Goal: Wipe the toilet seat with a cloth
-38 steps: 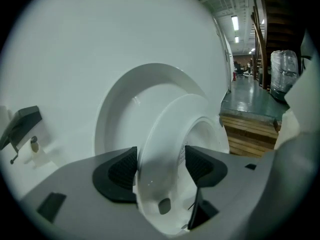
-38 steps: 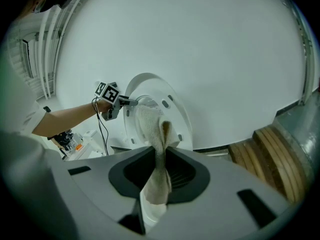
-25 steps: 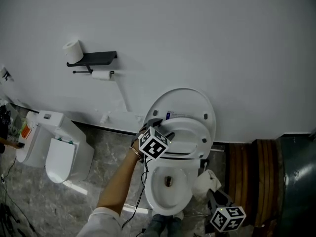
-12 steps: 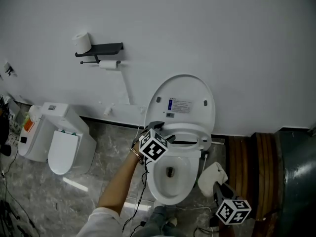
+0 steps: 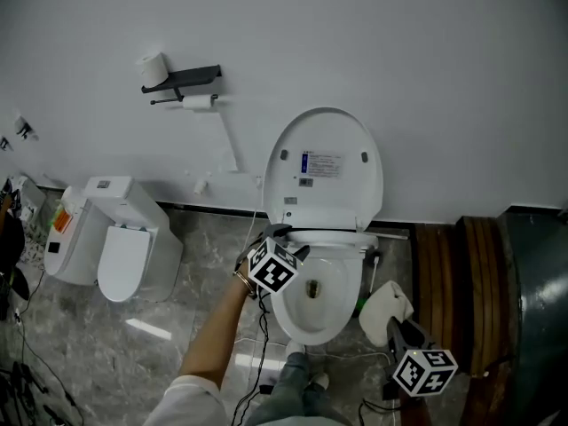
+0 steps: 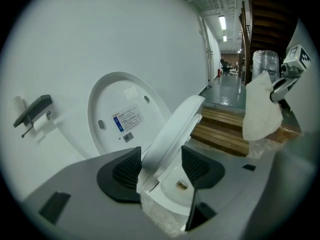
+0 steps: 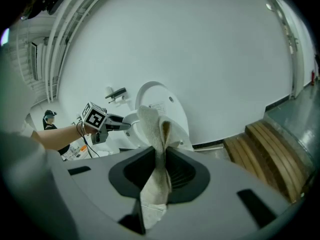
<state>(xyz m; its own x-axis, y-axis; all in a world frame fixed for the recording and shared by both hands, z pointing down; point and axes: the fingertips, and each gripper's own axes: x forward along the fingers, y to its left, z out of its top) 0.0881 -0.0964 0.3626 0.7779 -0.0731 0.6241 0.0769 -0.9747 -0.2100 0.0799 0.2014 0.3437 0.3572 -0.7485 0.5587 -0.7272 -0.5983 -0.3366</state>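
The white toilet (image 5: pixel 312 304) stands against the wall with its lid (image 5: pixel 324 162) upright. Its seat (image 5: pixel 333 240) lies low over the bowl. My left gripper (image 5: pixel 282 248) is at the seat's left edge. In the left gripper view the tilted seat (image 6: pixel 175 129) runs between the jaws of my left gripper (image 6: pixel 160 166). The jaws have just been closing; the seat rests against the left pad, with a gap at the right one. My right gripper (image 5: pixel 395 322) hangs to the right of the bowl, shut on a white cloth (image 5: pixel 386 307), which stands up between its pads (image 7: pixel 159 169).
A second white toilet-like unit (image 5: pixel 115 247) stands at the left. A black shelf with paper rolls (image 5: pixel 182 78) hangs on the wall. Wooden steps (image 5: pixel 448 300) and a dark bulky object (image 5: pixel 532 309) are at the right. Cables and the person's feet (image 5: pixel 297 389) are in front of the bowl.
The seat has swung down from half raised near the lid to low over the bowl, with my left gripper following it. My right gripper still holds the cloth beside the bowl.
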